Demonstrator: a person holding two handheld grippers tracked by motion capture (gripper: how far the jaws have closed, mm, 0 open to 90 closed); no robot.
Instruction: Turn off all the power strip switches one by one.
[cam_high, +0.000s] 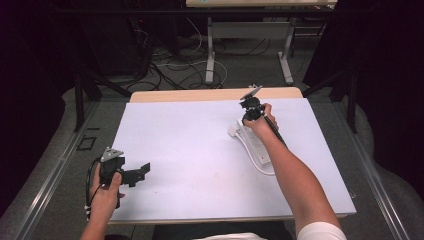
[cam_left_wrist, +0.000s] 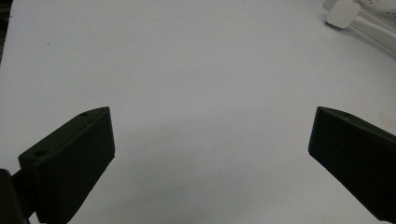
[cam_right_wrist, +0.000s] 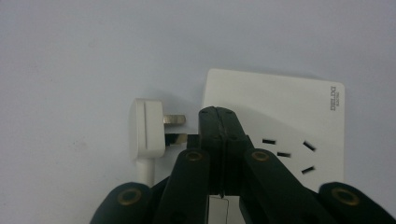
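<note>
Left gripper (cam_high: 142, 172) sits low at the near-left of the white table (cam_high: 190, 150), jaws wide apart w/ nothing between them. Right gripper (cam_right_wrist: 219, 114) is over the white power strip (cam_right_wrist: 289, 116) on the table's right side, jaws pressed together, tips at the strip's end edge. White plug (cam_right_wrist: 145, 133) lies just beside that end, prongs twd the strip, not inserted

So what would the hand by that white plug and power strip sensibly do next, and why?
Probably open the right gripper and shift it onto the white plug. Its jaws are pressed shut with nothing between them, over the edge of the power strip, while the plug lies loose beside the strip, its pins pointing at it. The left gripper hangs open over bare table, so it gives no help here.
</note>
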